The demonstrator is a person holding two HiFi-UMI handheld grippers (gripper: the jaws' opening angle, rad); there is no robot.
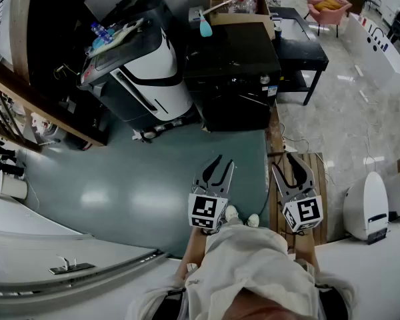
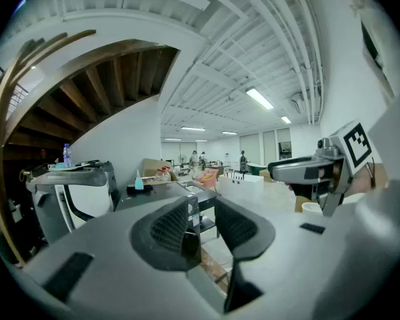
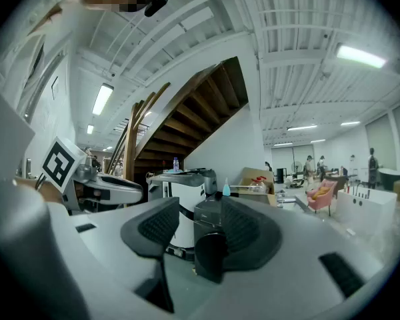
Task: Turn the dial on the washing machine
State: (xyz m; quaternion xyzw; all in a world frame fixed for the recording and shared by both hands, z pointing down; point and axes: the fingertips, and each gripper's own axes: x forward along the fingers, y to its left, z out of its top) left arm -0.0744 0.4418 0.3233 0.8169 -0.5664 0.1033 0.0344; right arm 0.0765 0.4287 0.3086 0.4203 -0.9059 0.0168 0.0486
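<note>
The washing machine [image 1: 233,79] looks black, the appliance [image 1: 147,79] white with black bands, the floor [image 1: 120,185] grey-green, the chair [image 1: 327,9] pink

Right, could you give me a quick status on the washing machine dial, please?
Empty and shut: left gripper, right gripper. Ahead, black machine, dial untouched. Open floor between, nothing in the way.

Left gripper [image 1: 224,163] and right gripper [image 1: 285,163] side by side, roughly level, jaws drawn together, both empty
</note>
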